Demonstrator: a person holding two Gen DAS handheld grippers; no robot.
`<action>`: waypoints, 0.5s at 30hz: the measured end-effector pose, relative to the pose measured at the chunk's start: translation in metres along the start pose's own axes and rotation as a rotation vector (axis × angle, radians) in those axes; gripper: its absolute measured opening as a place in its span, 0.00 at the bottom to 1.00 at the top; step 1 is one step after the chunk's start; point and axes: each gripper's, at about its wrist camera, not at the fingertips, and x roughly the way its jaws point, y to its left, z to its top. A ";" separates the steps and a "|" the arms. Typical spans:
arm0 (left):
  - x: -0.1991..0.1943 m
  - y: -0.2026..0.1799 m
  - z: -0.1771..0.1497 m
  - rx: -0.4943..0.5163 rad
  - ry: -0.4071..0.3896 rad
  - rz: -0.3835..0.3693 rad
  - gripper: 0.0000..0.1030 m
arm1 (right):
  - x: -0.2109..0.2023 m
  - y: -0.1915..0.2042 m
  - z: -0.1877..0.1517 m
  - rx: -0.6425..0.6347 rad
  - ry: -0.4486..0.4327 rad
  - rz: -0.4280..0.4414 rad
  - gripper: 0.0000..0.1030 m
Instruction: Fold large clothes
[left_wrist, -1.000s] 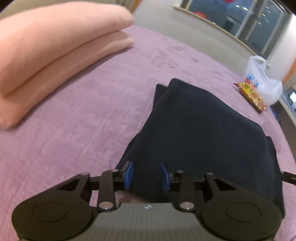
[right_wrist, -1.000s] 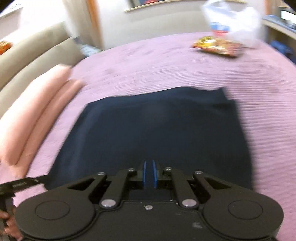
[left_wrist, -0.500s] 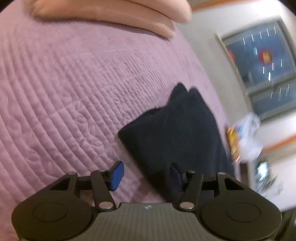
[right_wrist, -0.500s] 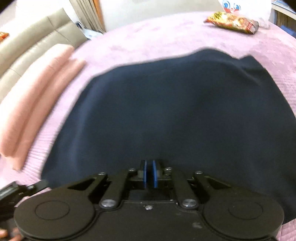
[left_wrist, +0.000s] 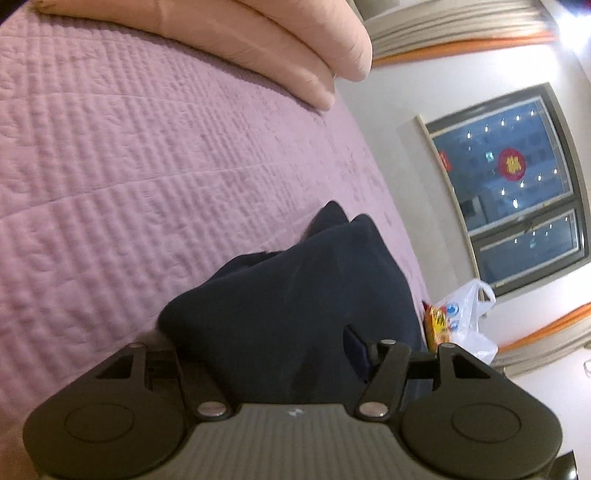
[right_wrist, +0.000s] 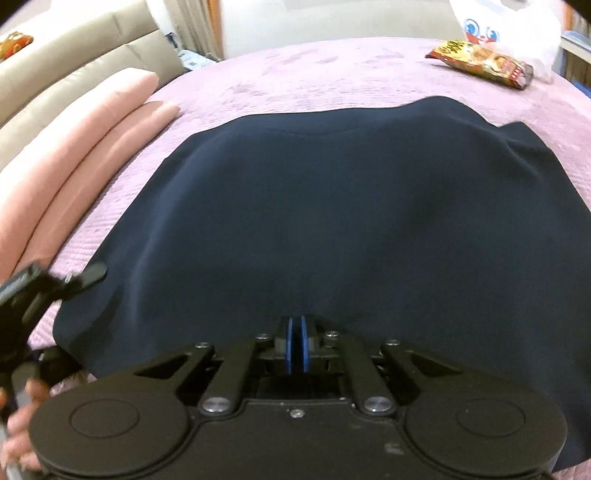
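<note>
Lowered onto the purple bedspread (right_wrist: 332, 70), navy garment (right_wrist: 332, 206): left gripper (left_wrist: 266, 354) spread around it, right gripper (right_wrist: 295, 345) closed.

The left hand-held gripper (left_wrist: 266, 350) is rolled to one side with its jaws parted, while the right hand-held gripper (right_wrist: 297, 345) tilts steeply downward with its blue pads (right_wrist: 290, 345) pressed together, and the person's fingers (right_wrist: 26, 410) wrap the left handle.
</note>
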 end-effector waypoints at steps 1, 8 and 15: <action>0.005 -0.004 0.000 0.002 -0.002 0.005 0.56 | -0.004 -0.004 0.000 -0.005 0.000 0.002 0.03; 0.008 -0.060 -0.002 0.284 0.032 0.047 0.08 | -0.004 0.006 -0.011 -0.032 -0.005 -0.002 0.03; -0.010 -0.182 -0.050 0.723 0.129 -0.223 0.06 | 0.002 -0.047 -0.020 0.281 0.013 0.193 0.00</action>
